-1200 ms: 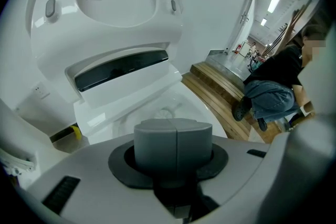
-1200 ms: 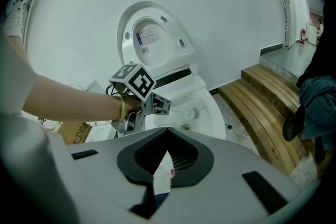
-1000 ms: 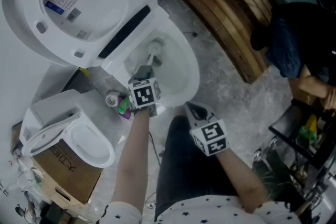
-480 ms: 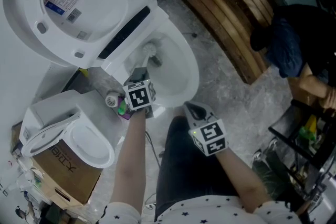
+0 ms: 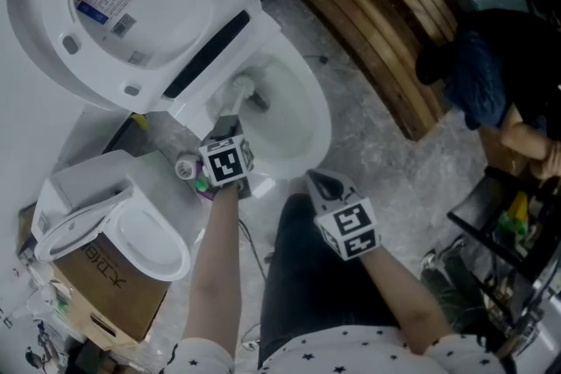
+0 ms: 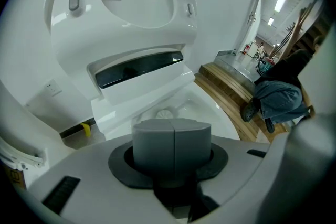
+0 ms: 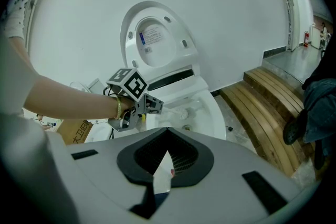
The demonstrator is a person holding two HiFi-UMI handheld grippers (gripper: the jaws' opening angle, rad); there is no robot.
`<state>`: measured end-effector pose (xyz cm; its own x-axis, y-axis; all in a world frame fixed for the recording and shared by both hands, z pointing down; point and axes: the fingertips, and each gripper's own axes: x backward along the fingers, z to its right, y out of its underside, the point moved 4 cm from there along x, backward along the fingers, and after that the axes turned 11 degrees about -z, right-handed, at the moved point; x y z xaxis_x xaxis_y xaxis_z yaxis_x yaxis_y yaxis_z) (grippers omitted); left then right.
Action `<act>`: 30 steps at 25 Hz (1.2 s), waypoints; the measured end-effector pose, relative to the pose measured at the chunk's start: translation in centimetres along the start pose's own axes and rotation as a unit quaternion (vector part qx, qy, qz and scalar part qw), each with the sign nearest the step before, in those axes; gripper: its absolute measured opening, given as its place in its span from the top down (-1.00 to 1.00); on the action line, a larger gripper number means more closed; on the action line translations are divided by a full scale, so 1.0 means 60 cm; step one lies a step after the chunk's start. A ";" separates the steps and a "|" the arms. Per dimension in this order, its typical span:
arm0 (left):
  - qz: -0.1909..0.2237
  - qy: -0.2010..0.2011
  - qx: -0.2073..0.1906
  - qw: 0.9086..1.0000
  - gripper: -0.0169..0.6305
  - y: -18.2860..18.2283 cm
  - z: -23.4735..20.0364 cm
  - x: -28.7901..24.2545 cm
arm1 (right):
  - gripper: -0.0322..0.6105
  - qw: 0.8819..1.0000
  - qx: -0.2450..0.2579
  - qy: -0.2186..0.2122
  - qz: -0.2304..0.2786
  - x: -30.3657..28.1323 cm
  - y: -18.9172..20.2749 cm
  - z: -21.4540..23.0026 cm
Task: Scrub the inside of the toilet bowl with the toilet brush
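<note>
Over bowl [image 5: 323, 129], L tool [image 5: 230, 127] gripping brush [image 5: 242, 87]

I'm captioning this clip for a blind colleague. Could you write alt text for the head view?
Seen from above, the left hand-held gripper holds a toilet brush with its head inside the white toilet bowl, whose seat and lid are raised. The right hand-held gripper hovers over the person's lap; a wooden bench lies at right.

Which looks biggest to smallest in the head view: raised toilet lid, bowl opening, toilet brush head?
1. raised toilet lid
2. bowl opening
3. toilet brush head
The lid probably sits nearer the camera, which inflates it.
</note>
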<state>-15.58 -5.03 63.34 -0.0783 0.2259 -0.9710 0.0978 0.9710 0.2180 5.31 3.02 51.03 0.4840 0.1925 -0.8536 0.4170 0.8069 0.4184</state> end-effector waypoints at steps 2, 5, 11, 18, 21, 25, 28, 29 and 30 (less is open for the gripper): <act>0.002 0.001 0.002 1.000 0.47 0.001 -0.002 -0.001 | 0.88 1.000 0.001 0.000 0.000 0.001 -0.001 -0.001; -0.005 0.003 0.005 1.000 0.47 0.005 -0.002 0.002 | 0.88 1.000 0.003 -0.001 0.001 0.000 -0.002 -0.003; 0.000 0.012 0.003 1.000 0.47 0.011 0.010 -0.008 | 0.88 1.000 0.002 -0.002 0.002 -0.002 -0.001 -0.005; -0.015 0.021 -0.006 1.000 0.47 0.025 0.025 -0.025 | 0.88 1.000 -0.003 0.000 0.005 -0.003 0.003 -0.002; -0.012 0.024 -0.016 1.000 0.47 0.019 0.031 -0.028 | 0.88 1.000 -0.007 0.001 0.003 -0.006 0.008 0.001; -0.009 0.024 -0.028 0.999 0.47 0.014 0.034 -0.037 | 0.88 1.000 -0.010 0.000 -0.001 -0.011 0.012 0.003; -0.013 0.027 -0.030 0.999 0.47 0.016 0.038 -0.045 | 0.88 1.000 -0.010 0.000 -0.003 -0.013 0.014 0.004; -0.014 0.028 -0.029 0.999 0.47 0.016 0.038 -0.047 | 0.88 1.000 -0.011 0.000 -0.004 -0.014 0.015 0.004; -0.014 0.027 -0.029 0.999 0.47 0.016 0.038 -0.049 | 0.88 1.000 -0.011 0.000 -0.005 -0.015 0.015 0.005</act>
<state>-13.00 -4.96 66.17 -0.1344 0.2000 -0.9705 0.0369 0.9798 0.1967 5.49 3.42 52.24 0.4806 0.1849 -0.8572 0.4042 0.8208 0.4037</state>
